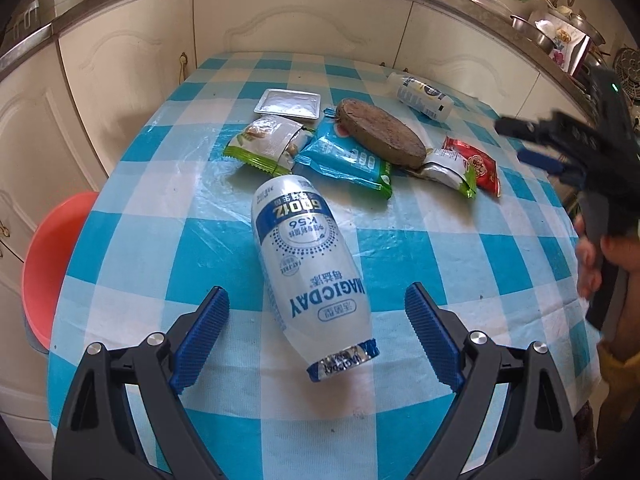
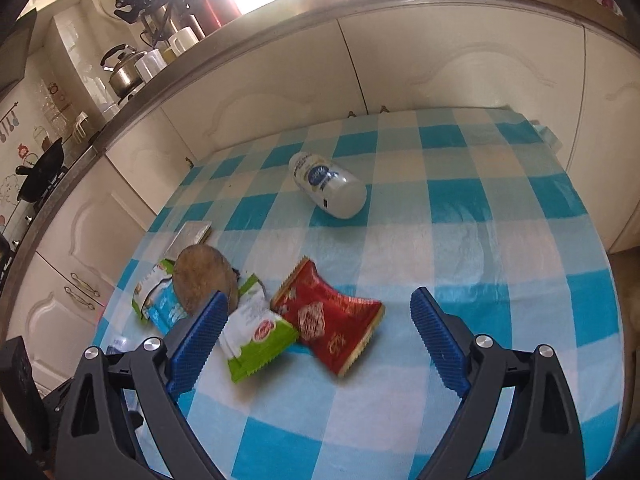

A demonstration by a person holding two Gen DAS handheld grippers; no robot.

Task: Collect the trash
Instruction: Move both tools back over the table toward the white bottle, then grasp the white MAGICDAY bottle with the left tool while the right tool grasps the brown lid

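Note:
A white and blue plastic bottle (image 1: 310, 268) lies on its side on the blue checked tablecloth (image 1: 168, 248). My left gripper (image 1: 317, 312) is open, its fingers on either side of the bottle's near end, not touching it. Behind lie several snack wrappers (image 1: 344, 160) and a brown round disc (image 1: 380, 132). A second bottle (image 1: 424, 94) lies at the far right; it also shows in the right wrist view (image 2: 328, 190). My right gripper (image 2: 320, 320) is open above a red wrapper (image 2: 328, 320) and a green and white wrapper (image 2: 256, 336).
An orange basin (image 1: 48, 268) sits below the table's left edge. Cream cabinets (image 1: 300, 12) with a cluttered countertop run behind the table. A silver foil tray (image 1: 288, 104) lies at the back of the pile. The right gripper shows at the right of the left wrist view (image 1: 560, 140).

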